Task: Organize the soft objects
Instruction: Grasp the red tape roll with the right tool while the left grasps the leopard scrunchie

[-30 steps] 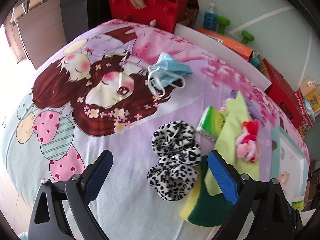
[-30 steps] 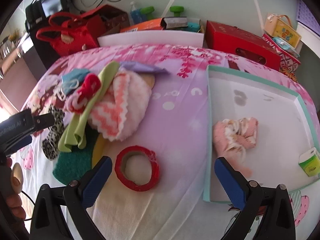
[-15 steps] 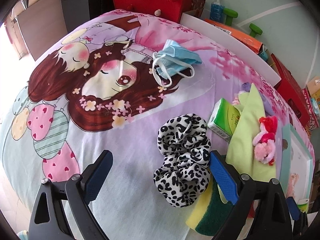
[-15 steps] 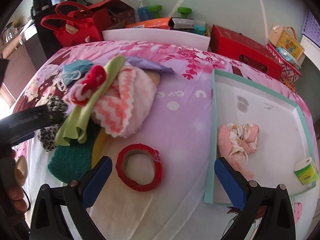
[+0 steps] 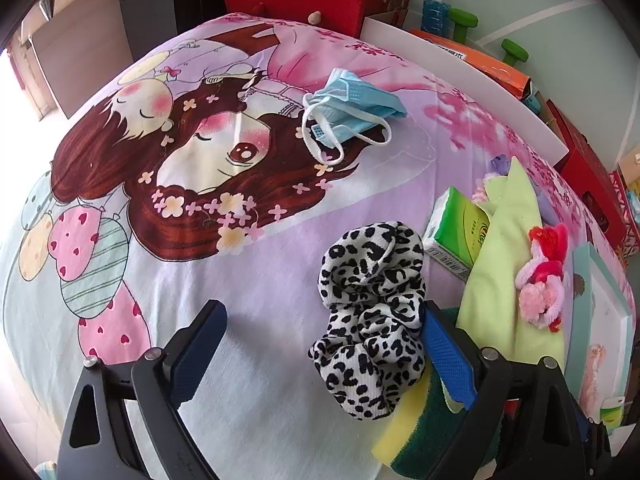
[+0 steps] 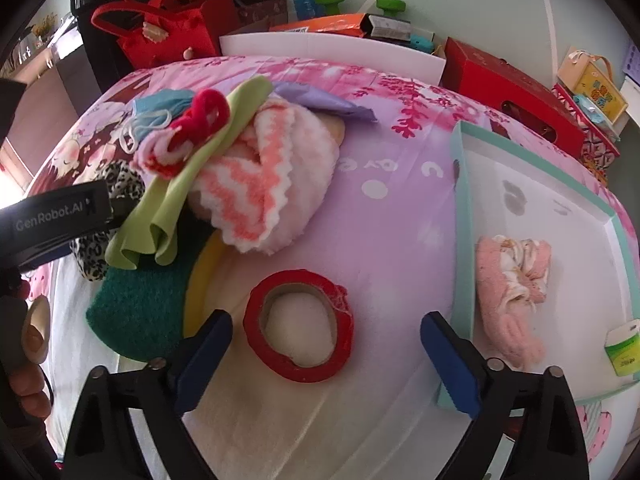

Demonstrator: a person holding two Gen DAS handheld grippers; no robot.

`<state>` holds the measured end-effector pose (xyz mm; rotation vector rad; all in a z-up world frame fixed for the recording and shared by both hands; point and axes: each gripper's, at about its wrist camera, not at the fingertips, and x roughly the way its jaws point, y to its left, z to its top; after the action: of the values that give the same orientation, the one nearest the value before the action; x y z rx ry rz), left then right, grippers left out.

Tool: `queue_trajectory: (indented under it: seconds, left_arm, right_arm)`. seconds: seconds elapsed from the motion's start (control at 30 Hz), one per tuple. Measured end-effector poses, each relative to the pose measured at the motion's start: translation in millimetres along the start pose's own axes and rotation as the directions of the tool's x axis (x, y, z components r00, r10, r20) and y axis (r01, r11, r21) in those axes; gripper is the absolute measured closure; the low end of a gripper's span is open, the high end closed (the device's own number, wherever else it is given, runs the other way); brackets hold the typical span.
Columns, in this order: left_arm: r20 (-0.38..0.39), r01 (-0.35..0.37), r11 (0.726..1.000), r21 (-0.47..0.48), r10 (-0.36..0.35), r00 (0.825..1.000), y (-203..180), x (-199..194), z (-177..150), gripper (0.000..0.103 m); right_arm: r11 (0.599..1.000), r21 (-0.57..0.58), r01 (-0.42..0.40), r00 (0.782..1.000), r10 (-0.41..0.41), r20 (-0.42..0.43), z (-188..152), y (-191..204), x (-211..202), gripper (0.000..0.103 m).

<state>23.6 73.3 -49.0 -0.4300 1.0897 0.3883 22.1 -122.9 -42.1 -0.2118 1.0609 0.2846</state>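
Closing in on leopard-print scrunchie (image 5: 372,312), left gripper (image 5: 320,344) spread wide; right gripper (image 6: 326,354) hovering, likewise gaping, over red tape roll (image 6: 299,325).

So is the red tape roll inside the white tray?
No, the red tape roll lies on the cloth outside the tray, to its left.

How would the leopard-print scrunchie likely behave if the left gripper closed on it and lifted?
The scrunchie is bunched, ruffled fabric, so it would probably squash and droop rather than hold its shape. It looks light. It overlaps the sponge, which the open left gripper might nudge.
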Motion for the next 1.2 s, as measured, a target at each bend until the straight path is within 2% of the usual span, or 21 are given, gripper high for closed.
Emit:
queue_trajectory:
  seconds: [0.1,0.27,0.4,0.43,0.5,0.57,0.63,0.77,1.2]
  left_arm:
    - [0.007,-0.009,1.000,0.013,0.009,1.000,-1.7,-0.6,0.0,0.014]
    - [0.003,-0.004,1.000,0.023,0.004,1.000,-5.6,1.5,-0.1,0.016]
    - [0.001,0.011,1.000,0.030,-0.011,1.000,-7.5,2.9,1.2,0.037]
    - [-0.003,0.026,0.999,0.031,-0.025,1.000,-8.1,2.7,0.7,0.039]
    - [-0.002,0.040,0.998,0.040,-0.040,0.999,-9.8,0.4,-0.1,0.054]
    - [-0.001,0.059,0.997,0.051,-0.059,0.998,-12.3,-0.9,-0.4,0.060]
    - [-0.007,0.096,0.994,0.046,-0.095,0.995,-13.1,-1.5,-0.5,0.062]
    - [-0.005,0.117,0.993,0.024,-0.116,0.993,-11.7,-2.1,-0.4,0.065]
    - [0.031,0.151,0.988,-0.038,-0.150,0.988,-1.1,-12.1,0.6,0.078]
  right_arm:
    - [1.000,-0.004,-0.004,1.000,0.004,-0.022,0.2,2.9,7.1,0.011]
    - [1.000,0.001,-0.009,0.999,0.009,-0.031,0.5,2.7,12.3,0.012]
    - [1.000,0.002,-0.010,1.000,0.010,-0.029,1.1,2.5,13.6,0.012]
    - [1.000,0.006,-0.016,1.000,0.016,-0.026,0.5,1.9,12.7,0.015]
    - [1.000,0.009,-0.023,1.000,0.023,-0.019,1.2,0.6,11.6,0.022]
    - [0.999,0.013,-0.031,0.999,0.031,-0.011,1.8,0.0,9.9,0.029]
    - [0.999,0.018,-0.041,0.999,0.041,-0.005,2.2,0.0,8.7,0.036]
    - [0.999,0.033,-0.034,0.999,0.034,0.003,2.7,-2.3,7.8,0.048]
    - [0.998,0.057,-0.035,0.999,0.034,0.014,1.8,-9.1,4.4,0.049]
